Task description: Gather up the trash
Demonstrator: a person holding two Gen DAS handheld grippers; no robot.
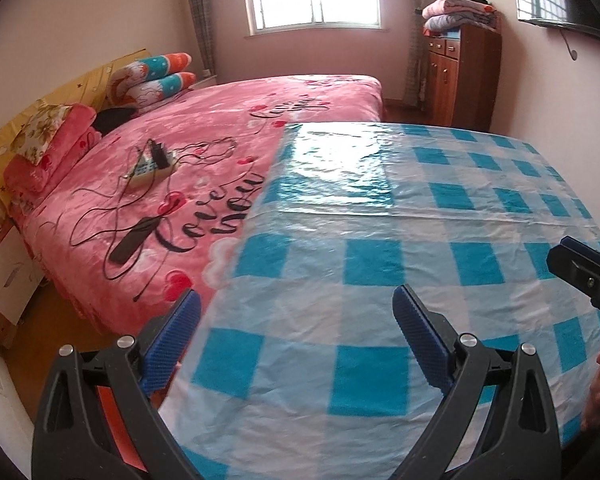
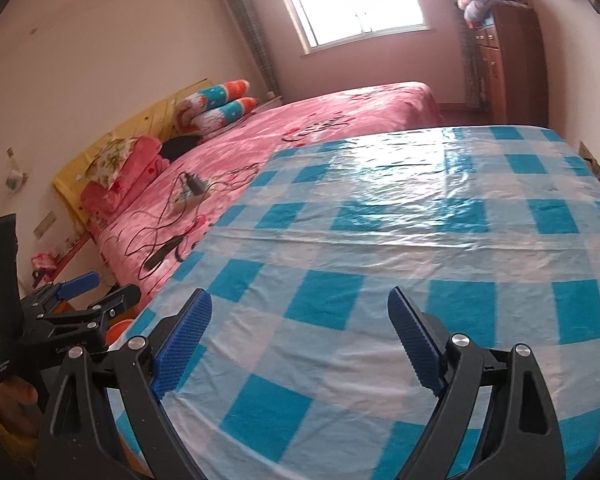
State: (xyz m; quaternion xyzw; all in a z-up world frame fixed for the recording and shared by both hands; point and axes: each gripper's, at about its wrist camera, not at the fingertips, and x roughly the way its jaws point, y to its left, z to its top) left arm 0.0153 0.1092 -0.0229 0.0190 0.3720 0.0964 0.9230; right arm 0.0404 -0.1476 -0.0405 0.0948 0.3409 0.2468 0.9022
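A table under a blue-and-white checked plastic cloth [image 1: 380,260] fills the foreground in both views [image 2: 380,260]. No trash shows on it. My left gripper [image 1: 296,304] is open and empty above the cloth's near left edge. My right gripper [image 2: 300,304] is open and empty above the near part of the cloth. The right gripper shows at the right edge of the left wrist view [image 1: 588,280]. The left gripper shows at the left of the right wrist view [image 2: 80,304].
A bed with a pink cover [image 1: 220,152] stands left of the table, with a power strip [image 1: 152,166], cables and a dark remote-like bar [image 1: 134,240] on it. Pillows [image 1: 156,80] lie at its head. A wooden cabinet [image 1: 464,76] with folded blankets stands at the back right.
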